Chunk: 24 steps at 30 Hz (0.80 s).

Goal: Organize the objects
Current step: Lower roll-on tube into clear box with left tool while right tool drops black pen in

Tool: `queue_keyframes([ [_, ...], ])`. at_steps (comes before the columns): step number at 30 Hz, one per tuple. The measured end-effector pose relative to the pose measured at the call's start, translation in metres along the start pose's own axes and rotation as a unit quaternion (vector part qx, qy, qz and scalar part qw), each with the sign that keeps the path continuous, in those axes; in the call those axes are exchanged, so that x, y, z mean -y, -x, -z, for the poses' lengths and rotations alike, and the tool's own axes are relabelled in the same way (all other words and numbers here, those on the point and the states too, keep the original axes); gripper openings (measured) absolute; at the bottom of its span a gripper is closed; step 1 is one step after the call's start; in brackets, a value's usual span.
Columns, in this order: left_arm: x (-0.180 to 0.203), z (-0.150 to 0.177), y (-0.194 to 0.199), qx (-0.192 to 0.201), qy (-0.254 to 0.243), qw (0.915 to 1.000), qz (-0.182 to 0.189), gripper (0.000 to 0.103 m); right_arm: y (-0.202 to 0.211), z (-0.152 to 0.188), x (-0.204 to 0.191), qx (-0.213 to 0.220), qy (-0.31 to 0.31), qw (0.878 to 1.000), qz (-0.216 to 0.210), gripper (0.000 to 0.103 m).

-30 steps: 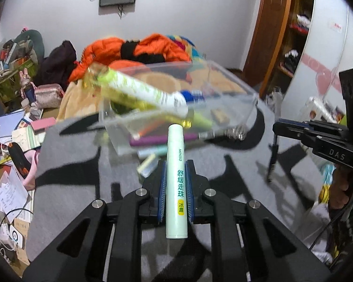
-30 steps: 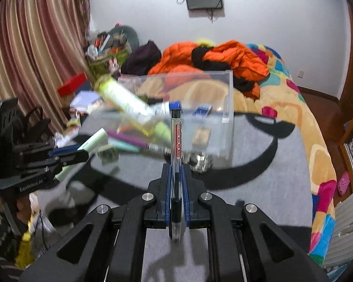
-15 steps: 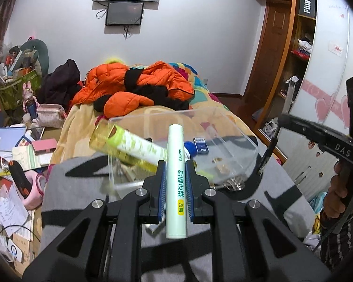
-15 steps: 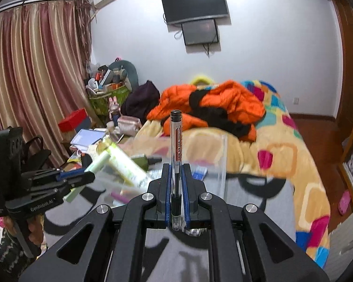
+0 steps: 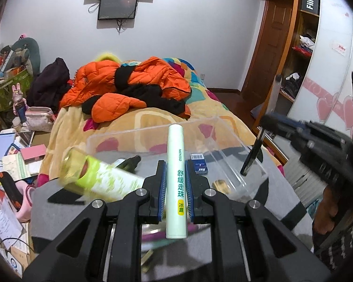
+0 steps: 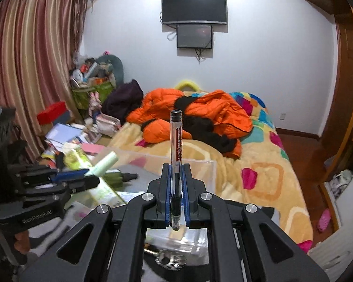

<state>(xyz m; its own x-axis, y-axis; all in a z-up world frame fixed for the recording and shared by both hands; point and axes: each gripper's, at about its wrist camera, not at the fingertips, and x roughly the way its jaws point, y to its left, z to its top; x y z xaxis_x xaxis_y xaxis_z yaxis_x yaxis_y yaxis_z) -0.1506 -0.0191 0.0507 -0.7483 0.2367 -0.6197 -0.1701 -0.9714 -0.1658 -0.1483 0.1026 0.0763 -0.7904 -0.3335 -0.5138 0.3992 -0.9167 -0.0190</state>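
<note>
One clear bin [image 5: 226, 129] is seen on the grey counter [image 5: 280, 188], just ahead of both tools, with the bed [image 6: 266, 164] beyond it. Inside the bin, one large yellow-green bottle [image 5: 101, 178] is seen leaning, one small blue box [image 5: 199, 164] lies on the floor of it, and one dark marker [image 5: 130, 161] lies beside the bottle; other small items are blurred and cannot be counted.

The left tool [image 5: 176, 185] is clamped on one pale green tube [image 5: 176, 176], held upright over the near side of the bin. The right tool [image 6: 176, 188] is clamped on one pen [image 6: 176, 155], also held upright, near the bin's right wall.

The step in hand is judged to be the carrying of two items to the bin. The next move is judged to call for each item to be lowered inside the walls and the jaws parted, with the leaning bottle avoided.
</note>
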Motion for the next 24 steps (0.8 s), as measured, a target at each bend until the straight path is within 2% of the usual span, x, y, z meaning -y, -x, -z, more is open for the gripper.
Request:
queue_keyframes([
  [4,0.005,-0.008,-0.023,-0.018,0.006,0.9997,0.018,0.015,-0.021,0.009,-0.002,-0.023,0.022,0.999,0.025,0.008],
  [12,0.019,-0.013,-0.063,-0.046,0.007,0.9987,0.023,0.014,-0.043,0.024,-0.013,-0.042,0.077,0.993,0.074,0.008],
  [16,0.023,-0.01,-0.075,-0.055,0.01,0.9983,0.019,0.014,-0.05,0.025,-0.013,-0.053,0.077,0.993,0.07,0.008],
  [21,0.019,-0.006,-0.076,-0.067,0.019,0.9969,0.035,0.014,-0.055,0.026,-0.009,-0.064,0.064,0.995,0.052,0.009],
  [24,0.021,-0.008,-0.062,-0.047,0.01,0.9986,0.022,0.014,-0.056,0.025,-0.006,-0.072,0.047,0.996,0.031,0.011],
])
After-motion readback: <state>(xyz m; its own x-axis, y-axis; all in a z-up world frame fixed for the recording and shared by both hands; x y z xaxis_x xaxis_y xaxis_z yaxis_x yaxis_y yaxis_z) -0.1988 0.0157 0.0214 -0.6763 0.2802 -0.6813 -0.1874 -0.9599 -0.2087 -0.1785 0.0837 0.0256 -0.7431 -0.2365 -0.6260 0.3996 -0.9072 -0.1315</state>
